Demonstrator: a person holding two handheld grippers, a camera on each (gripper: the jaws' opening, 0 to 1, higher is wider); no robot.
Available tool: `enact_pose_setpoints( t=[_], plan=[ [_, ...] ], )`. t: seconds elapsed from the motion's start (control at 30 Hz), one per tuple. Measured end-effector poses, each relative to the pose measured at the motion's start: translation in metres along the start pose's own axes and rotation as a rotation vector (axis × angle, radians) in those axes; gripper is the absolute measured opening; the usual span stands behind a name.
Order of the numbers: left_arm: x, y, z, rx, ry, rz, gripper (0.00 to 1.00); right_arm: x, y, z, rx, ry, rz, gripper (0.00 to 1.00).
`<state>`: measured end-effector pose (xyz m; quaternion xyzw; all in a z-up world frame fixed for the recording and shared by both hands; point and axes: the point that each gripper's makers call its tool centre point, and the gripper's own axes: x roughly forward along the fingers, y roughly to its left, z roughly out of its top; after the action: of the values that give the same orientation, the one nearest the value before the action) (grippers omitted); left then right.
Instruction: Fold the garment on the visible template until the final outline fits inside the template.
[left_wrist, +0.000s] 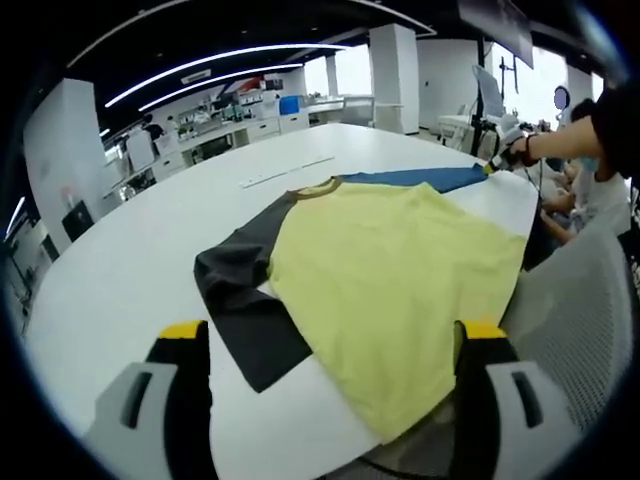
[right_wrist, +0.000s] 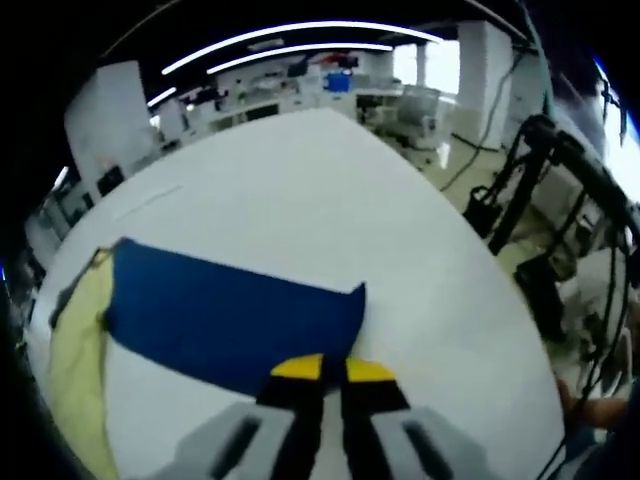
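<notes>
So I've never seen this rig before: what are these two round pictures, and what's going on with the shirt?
A person holds a two-jaw claw in each hand, and a fisheye camera rides on each. In the left gripper view, the left claw stands open near the hem of a shirt spread on a white table: yellow body, dark grey sleeve, blue sleeve. In the right gripper view, the right claw has its yellow tips together at the edge of that blue sleeve, seemingly pinching it. It also appears far off in the left gripper view, held by the person's hand.

Bright ceiling strip lights (left_wrist: 230, 60), window glare, soft fisheye edges.
</notes>
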<state>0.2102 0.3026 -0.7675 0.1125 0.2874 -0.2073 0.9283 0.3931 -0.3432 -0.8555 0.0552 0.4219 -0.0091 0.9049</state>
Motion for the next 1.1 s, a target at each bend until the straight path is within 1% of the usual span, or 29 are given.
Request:
enact_pose_setpoints(
  t=[0.13, 0.17, 0.2, 0.23, 0.27, 0.3, 0.33, 0.37, 0.43, 0.53, 0.63, 0.73, 0.87, 0.97, 1.0, 1.1],
  plan=[
    [-0.003, -0.001, 0.002, -0.017, -0.011, 0.002, 0.99, 0.0, -0.004, 0.003, 0.05, 0.007, -0.002, 0.0],
    [-0.003, -0.001, 0.003, -0.024, -0.014, 0.0, 0.99, 0.0, -0.005, 0.005, 0.046, 0.008, -0.001, 0.0],
    [-0.004, -0.001, 0.004, -0.033, -0.023, -0.002, 0.99, -0.007, 0.004, 0.001, 0.038, 0.007, -0.003, 0.0],
    [-0.005, -0.001, 0.005, -0.042, -0.033, -0.006, 0.99, -0.009, 0.006, 0.002, 0.039, 0.008, -0.004, 0.0],
    [-0.005, -0.001, 0.006, -0.051, -0.043, -0.008, 0.99, -0.018, 0.016, 0.001, 0.045, 0.009, -0.003, 0.0],
    [-0.006, 0.0, 0.007, -0.064, -0.054, -0.01, 0.99, -0.021, 0.018, 0.002, 0.05, 0.008, 0.0, 0.0],
    [-0.007, 0.001, 0.007, -0.071, -0.058, -0.009, 0.99, -0.026, 0.022, 0.005, 0.069, -0.01, 0.001, 0.0],
    [-0.004, -0.006, 0.012, -0.073, -0.061, -0.008, 0.99, -0.028, 0.024, 0.008, 0.075, -0.017, 0.004, 0.0],
    [-0.003, -0.008, 0.014, -0.074, -0.058, -0.006, 0.99, -0.032, 0.029, 0.014, 0.065, -0.027, 0.009, 0.0],
    [-0.004, -0.008, 0.014, -0.075, -0.053, 0.0, 0.99, -0.039, 0.036, 0.02, 0.054, -0.034, 0.019, 0.0],
    [-0.006, -0.006, 0.014, -0.089, -0.057, 0.003, 0.99, -0.049, 0.052, 0.023, 0.048, -0.035, 0.025, 0.0],
    [-0.007, -0.003, 0.015, -0.111, -0.064, -0.002, 0.99, -0.053, 0.055, 0.024, 0.041, -0.028, 0.024, 0.0],
    [-0.009, -0.002, 0.014, -0.116, -0.065, 0.002, 0.99, -0.055, 0.062, 0.027, 0.04, -0.027, 0.037, 0.0],
    [-0.01, 0.0, 0.013, -0.118, -0.065, 0.003, 0.99, -0.059, 0.076, 0.033, 0.02, -0.029, 0.053, 0.0],
    [-0.011, 0.0, 0.013, -0.119, -0.065, 0.003, 0.99, -0.058, 0.077, 0.035, 0.016, -0.03, 0.058, 0.0],
    [-0.012, 0.002, 0.013, -0.127, -0.067, 0.004, 0.99, -0.06, 0.091, 0.043, 0.023, -0.044, 0.075, 0.0]
  ],
)
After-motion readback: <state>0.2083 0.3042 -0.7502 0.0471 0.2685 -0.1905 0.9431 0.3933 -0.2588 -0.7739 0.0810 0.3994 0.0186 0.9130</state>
